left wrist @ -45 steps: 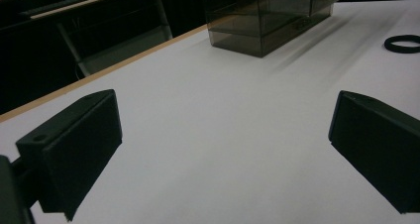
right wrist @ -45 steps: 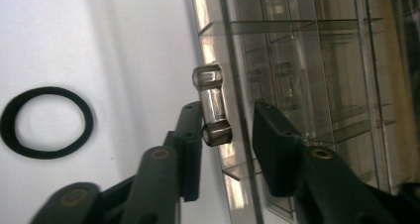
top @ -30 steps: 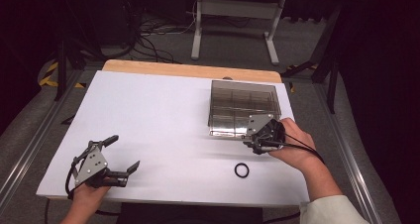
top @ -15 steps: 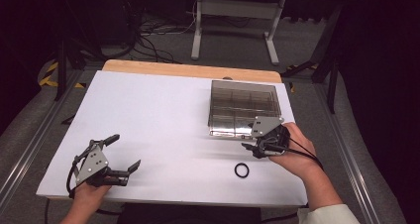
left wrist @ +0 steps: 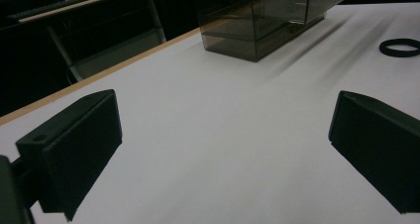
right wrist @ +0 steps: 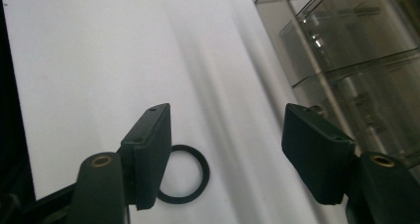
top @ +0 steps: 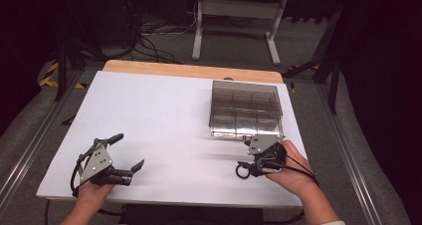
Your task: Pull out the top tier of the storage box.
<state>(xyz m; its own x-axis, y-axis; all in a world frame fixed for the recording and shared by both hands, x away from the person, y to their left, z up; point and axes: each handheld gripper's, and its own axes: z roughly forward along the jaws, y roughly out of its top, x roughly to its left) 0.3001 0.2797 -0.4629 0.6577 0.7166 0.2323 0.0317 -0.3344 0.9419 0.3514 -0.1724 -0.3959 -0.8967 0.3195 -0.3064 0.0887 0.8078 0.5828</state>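
A small black ring (top: 242, 171) lies flat on the white table near its front right. My right gripper (top: 247, 166) hovers right at it, open. In the right gripper view the ring (right wrist: 190, 177) sits on the table beside and partly behind the left jaw, with nothing between the pads. A smoky clear compartment box (top: 245, 110) stands just beyond it, and its wall (right wrist: 346, 50) shows close at the upper right. My left gripper (top: 130, 149) rests at the front left, open wide and empty, with the box (left wrist: 257, 21) and the ring (left wrist: 400, 47) far off.
The white board (top: 164, 115) has a wooden strip (top: 189, 69) along its far edge. Metal rails run down both sides. A stand's legs (top: 234, 26) and cables lie on the dark floor beyond.
My right gripper has moved from the box's front edge toward the near side and down, arriving over the black ring. The left gripper and the ring have stayed put.
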